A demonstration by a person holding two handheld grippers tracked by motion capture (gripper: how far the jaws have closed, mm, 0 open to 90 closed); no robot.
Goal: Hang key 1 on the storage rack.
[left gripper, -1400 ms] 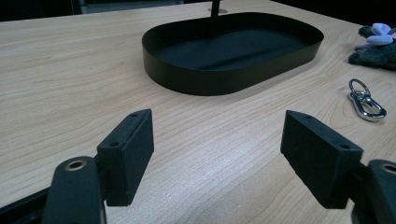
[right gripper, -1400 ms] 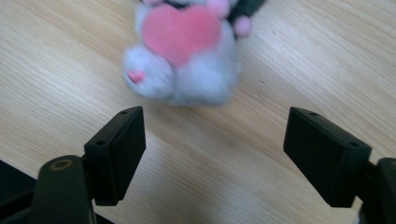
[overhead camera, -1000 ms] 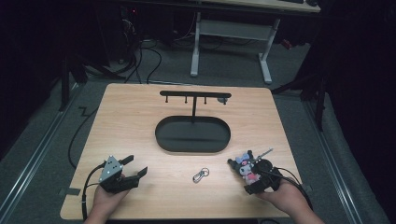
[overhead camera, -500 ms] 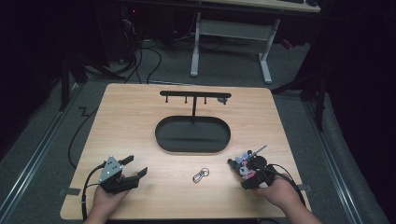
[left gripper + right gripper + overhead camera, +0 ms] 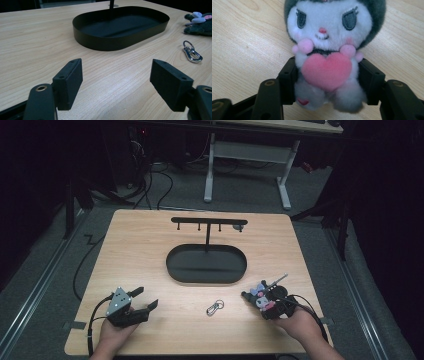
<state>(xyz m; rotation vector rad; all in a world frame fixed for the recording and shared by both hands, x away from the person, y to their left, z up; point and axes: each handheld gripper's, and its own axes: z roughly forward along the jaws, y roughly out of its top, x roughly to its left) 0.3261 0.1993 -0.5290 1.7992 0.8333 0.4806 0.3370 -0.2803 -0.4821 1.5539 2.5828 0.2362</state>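
A small plush toy (image 5: 260,296) with a dark hood, white face and pink heart (image 5: 326,70) lies on the wooden table at the front right. My right gripper (image 5: 265,304) is around its body, and both pads (image 5: 288,80) press into the fur at its sides. Its jaws have just been closing with the plush between them. At the front left my left gripper (image 5: 145,297) rests low over the table, open with bare wood between its jaws (image 5: 116,75). In the left gripper view the plush (image 5: 200,22) appears at the far right.
A silver key clasp (image 5: 215,307) (image 5: 191,51) lies on the table between the two grippers. Behind it stands a black oval tray (image 5: 206,279) (image 5: 120,42) with a post and a hook bar (image 5: 209,221). Desk legs and cables stand beyond the table.
The right gripper has edged forward around the plush and its jaws have narrowed onto the body. The left gripper, clasp and tray have not moved.
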